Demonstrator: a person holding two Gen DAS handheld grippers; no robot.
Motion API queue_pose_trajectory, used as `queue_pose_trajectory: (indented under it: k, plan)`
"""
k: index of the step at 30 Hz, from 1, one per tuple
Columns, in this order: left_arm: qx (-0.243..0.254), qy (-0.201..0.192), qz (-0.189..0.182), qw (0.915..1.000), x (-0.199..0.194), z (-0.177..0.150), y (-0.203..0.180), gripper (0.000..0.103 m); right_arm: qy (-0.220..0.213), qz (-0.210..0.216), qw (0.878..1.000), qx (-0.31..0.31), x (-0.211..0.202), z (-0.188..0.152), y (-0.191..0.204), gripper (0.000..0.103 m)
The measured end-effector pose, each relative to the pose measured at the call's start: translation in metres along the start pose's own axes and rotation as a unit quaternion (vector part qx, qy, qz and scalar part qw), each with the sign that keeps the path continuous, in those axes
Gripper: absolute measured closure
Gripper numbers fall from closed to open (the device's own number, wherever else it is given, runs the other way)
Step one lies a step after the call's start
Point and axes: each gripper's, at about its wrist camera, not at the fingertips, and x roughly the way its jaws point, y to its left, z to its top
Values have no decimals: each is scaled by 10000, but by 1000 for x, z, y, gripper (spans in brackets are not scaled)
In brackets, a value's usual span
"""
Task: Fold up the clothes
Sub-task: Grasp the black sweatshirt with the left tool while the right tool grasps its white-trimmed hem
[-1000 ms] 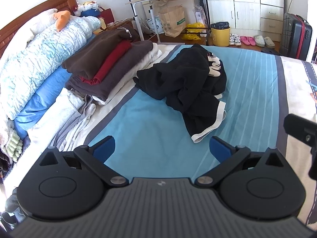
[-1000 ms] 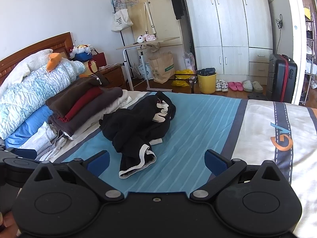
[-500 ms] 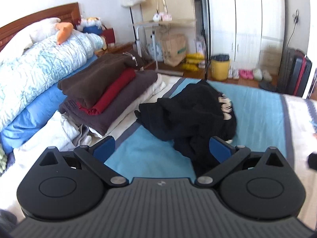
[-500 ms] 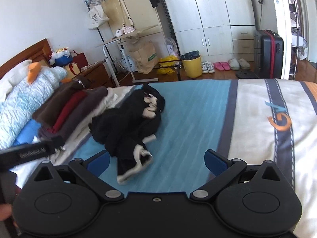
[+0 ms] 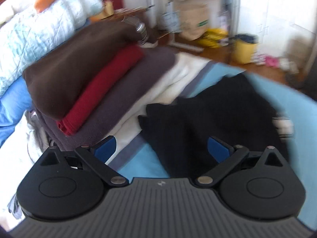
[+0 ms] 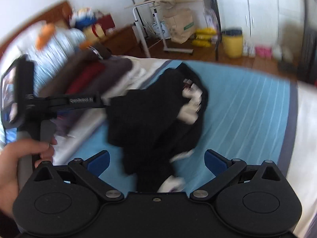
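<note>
On the bed (image 6: 247, 107) I saw the black garment (image 6: 158, 119) crumpled with white trim, beside the folded stack (image 5: 89, 83). My left claw (image 5: 161, 148) and right claw (image 6: 156, 160) both gaped wide, empty.

Both wrist views low over bed (image 5: 281, 99), facing wardrobe end; share black garment (image 6: 158, 115), folded stack (image 5: 83, 79).

A home bedroom: bed (image 6: 247, 107) with blue striped cover filling mid-frame, wooden headboard (image 6: 57, 6) upper left, quilt (image 5: 35, 33) and stacked folded clothes (image 5: 95, 79) at left, white wardrobe (image 6: 267, 13) upper right.
</note>
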Motion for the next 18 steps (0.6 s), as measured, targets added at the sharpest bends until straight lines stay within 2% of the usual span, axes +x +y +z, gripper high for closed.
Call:
queue_pose_trajectory:
  k: [2, 5, 7, 9, 11, 14, 16, 18]
  plan:
    - [-385, 223, -385, 9983, 28, -10, 16, 4, 92, 273, 9987, 426, 23, 14, -18, 0]
    - [-716, 606, -490, 9944, 62, -13, 34, 8, 178, 580, 9913, 1172, 58, 29, -48, 0]
    - [-904, 560, -484, 9932, 73, -8, 43, 8, 158, 655, 9871, 1449, 79, 38, -64, 0]
    - [-1228, 558, -783, 9878, 82, -8, 53, 8, 86, 721, 9836, 1650, 98, 47, -77, 0]
    - [-1416, 748, -1053, 9815, 96, -12, 56, 8, 6, 639, 9809, 1839, 117, 57, -90, 0]
    - [-1612, 861, -1442, 9725, 109, -18, 51, 6, 50, 197, 9804, 1961, 145, 69, -104, 0]
    - [-1726, 907, -1698, 9660, 116, -21, 45, 3, 139, 254, 9797, 1981, 167, 74, -113, 0]
    - [-1839, 951, -1952, 9587, 124, -25, 39, 3, 280, 506, 9731, 2230, 186, 73, -123, 0]
